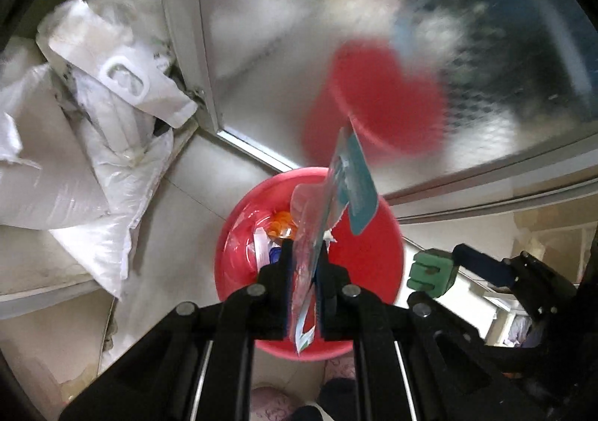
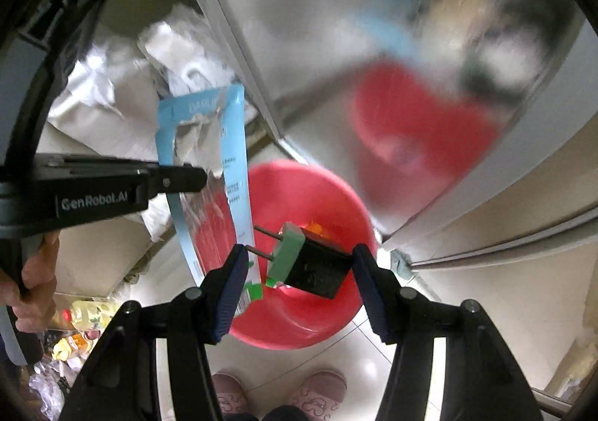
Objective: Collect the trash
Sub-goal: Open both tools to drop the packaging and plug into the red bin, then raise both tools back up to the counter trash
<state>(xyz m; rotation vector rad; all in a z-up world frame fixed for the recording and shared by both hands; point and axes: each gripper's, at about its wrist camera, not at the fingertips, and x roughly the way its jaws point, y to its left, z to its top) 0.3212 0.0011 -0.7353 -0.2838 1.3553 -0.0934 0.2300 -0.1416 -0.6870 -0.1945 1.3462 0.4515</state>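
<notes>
My left gripper (image 1: 304, 271) is shut on a torn blue and clear blister package (image 1: 349, 182), held upright over a red plastic basin (image 1: 370, 260) on the floor. The package also shows in the right wrist view (image 2: 235, 144), pinched by the left gripper (image 2: 203, 178). My right gripper (image 2: 299, 271) is open over the basin (image 2: 336, 204). A black plug adapter with a green face (image 2: 312, 262) hangs between its fingers, touching only the right pad, tilted, prongs pointing left. In the left wrist view the adapter (image 1: 429, 269) is at the right. The basin holds orange and white scraps (image 1: 278, 228).
A frosted sliding glass door (image 1: 336, 28) stands right behind the basin and mirrors it. White plastic bags and sacks (image 1: 93, 122) are piled to the left. Bottles and wrappers (image 2: 74, 331) lie on the floor at lower left. The person's slippers (image 2: 317, 393) stand just below the basin.
</notes>
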